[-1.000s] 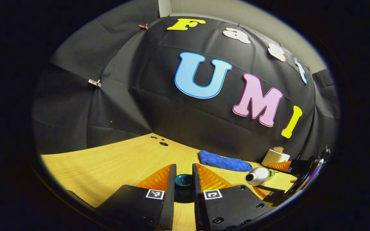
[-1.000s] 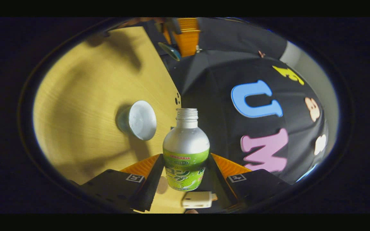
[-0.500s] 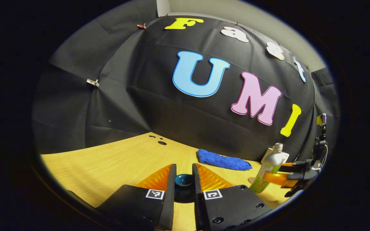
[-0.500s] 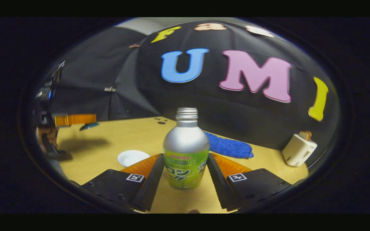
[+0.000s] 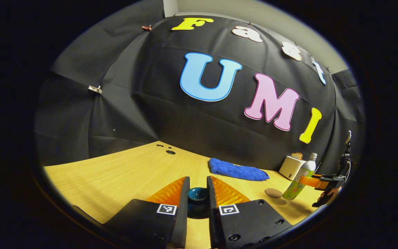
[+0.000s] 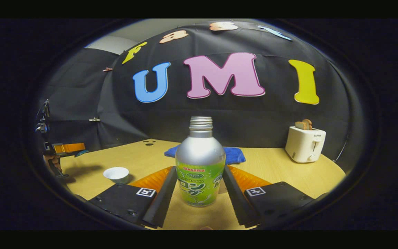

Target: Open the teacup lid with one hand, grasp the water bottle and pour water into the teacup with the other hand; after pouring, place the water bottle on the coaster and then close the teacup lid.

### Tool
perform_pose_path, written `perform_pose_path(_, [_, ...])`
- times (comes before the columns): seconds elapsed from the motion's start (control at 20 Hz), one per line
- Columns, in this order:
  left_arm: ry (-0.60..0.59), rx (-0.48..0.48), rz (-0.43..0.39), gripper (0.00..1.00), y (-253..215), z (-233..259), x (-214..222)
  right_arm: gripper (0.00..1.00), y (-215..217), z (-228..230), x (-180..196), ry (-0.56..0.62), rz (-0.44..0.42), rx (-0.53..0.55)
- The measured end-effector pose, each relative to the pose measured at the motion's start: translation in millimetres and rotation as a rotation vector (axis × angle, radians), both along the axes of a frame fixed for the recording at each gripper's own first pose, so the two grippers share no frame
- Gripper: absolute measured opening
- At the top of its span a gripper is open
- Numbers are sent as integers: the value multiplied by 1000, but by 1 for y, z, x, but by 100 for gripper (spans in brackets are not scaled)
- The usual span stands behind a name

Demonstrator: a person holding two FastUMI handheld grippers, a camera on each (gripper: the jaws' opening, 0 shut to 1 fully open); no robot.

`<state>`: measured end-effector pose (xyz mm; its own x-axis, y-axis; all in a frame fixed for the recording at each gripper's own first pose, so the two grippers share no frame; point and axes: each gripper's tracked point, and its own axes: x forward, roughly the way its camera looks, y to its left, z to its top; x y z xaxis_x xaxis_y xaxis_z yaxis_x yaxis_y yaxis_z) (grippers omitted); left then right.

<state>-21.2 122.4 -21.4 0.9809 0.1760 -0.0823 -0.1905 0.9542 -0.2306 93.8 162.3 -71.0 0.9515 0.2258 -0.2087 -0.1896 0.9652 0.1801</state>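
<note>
The silver and green water bottle [image 6: 200, 162], tipped a second ago, is being held upright, clamped by the right gripper [image 6: 199, 188] near the round brown coaster [image 5: 273, 193]; pouring looks done. The dark blue lid [image 5: 198, 194] is being squeezed by the left gripper [image 5: 198, 200].

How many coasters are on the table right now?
1. The coaster lies flat on the table, just beside the bottle held in the right gripper, in front of the toaster. Others could be hidden behind the grippers.
</note>
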Motion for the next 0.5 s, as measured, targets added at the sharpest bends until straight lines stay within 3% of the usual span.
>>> perform_pose_path(0.5, [11,9,-7,30,-4,-4,3,79,-6,-15,3,30,-17,-3])
